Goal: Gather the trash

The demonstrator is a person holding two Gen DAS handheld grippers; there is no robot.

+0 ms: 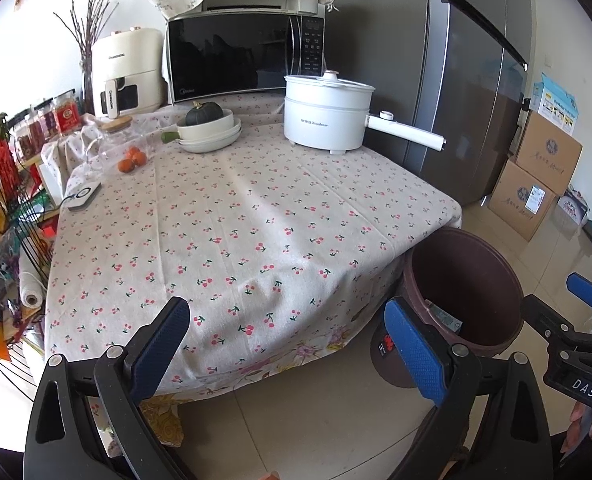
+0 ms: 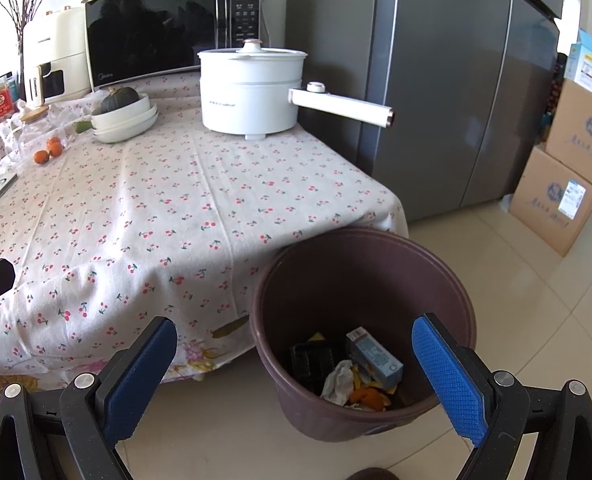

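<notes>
- With both claws empty and spread wide, looks like a pause between pickups, or perhaps the end of collecting
- Left claw hanging over the near edge of the table, blue pads far apart, nothing between them
- Right claw poised above and just in front of the brown trash bin, pads equally wide apart, nothing gripped
- Standing on the tiled floor, touching or nearly touching the table's near right corner, with the cherry-print tablecloth hanging beside its rim
- Already inside the bin: a small blue-green carton, crumpled white tissue, orange peel and a dark tray-like piece
- No loose trash showing on the open middle of the cloth, so likely next: scanning the table's far left side for leftovers before reaching anywhere
- Kept items at the back, not to be swept up: white electric pot with its long handle jutting right, stacked bowls holding a dark squash, three small oranges, a white gadget near the left edge
- Behind these: microwave, cream appliance, jars
- Possible obstacles: the pot handle overhanging the table's right side, a cluttered wire rack tight against the left, tall grey fridge and cardboard boxes to the right of the bin
</notes>
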